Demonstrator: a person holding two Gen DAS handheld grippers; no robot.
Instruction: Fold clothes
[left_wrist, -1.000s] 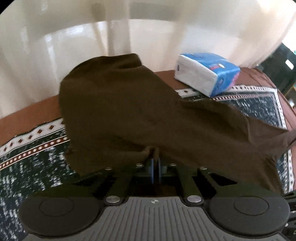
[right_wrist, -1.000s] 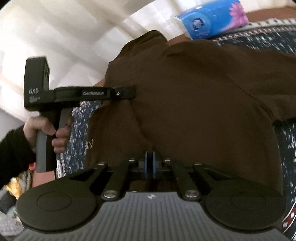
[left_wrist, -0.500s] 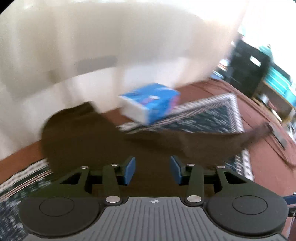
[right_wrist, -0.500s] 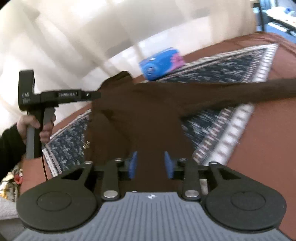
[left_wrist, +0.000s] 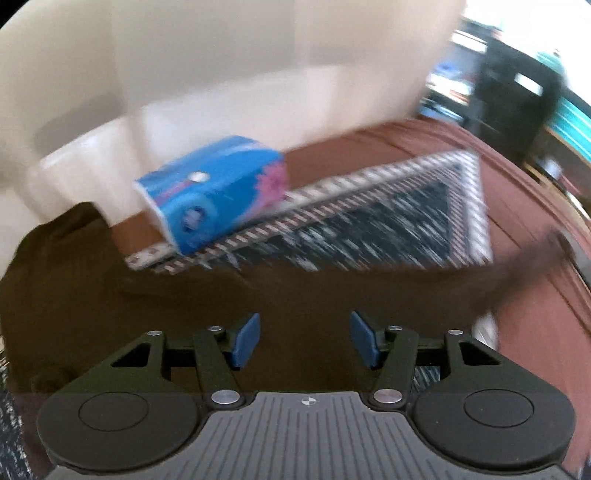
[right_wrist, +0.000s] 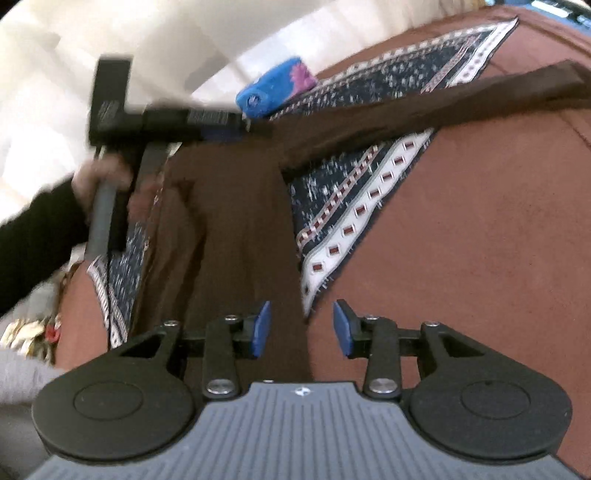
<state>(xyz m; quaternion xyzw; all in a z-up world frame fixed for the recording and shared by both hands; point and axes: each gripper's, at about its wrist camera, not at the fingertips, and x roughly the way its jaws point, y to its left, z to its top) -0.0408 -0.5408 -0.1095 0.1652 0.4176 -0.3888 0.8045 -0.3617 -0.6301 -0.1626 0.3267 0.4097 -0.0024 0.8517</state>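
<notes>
Left tongs (left_wrist: 302, 339) released, jaws opening wider at this moment, blue pads (left_wrist: 245, 339) clear of the cloth, nothing pinched between them. Right tongs (right_wrist: 301, 328) also released, pads (right_wrist: 261, 328) apart, a band of the cloth running under the gap but not gripped.

Just beyond both: one dark brown garment (right_wrist: 236, 229), lying loose on the patterned runner (left_wrist: 388, 229), bulk bunched toward the left tongs' side, one long sleeve (right_wrist: 424, 110) stretched out flat across the runner toward the far edge. Under that, a brown-covered worktop (right_wrist: 461, 240). Further back, near the cloth's far edge, a blue tissue pack (left_wrist: 214, 192). In the right wrist view, a hand (right_wrist: 103, 177) in a dark sleeve on the left tongs' grip.

Likely trouble from here:
- Uneven fold, judging by the bunched body and the skewed sleeve; cause: regrasping without flattening first.
- Runner pinched together with the garment and dragged; cause: pads closing too low on thin fabric.
- Tissue pack nudged by a swinging sleeve; cause: its closeness to the cloth.
- Sleeve slipping over the worktop edge; cause: its reach toward that side.

Count: two tongs, one garment, one runner, one tissue pack, one hand in view.
</notes>
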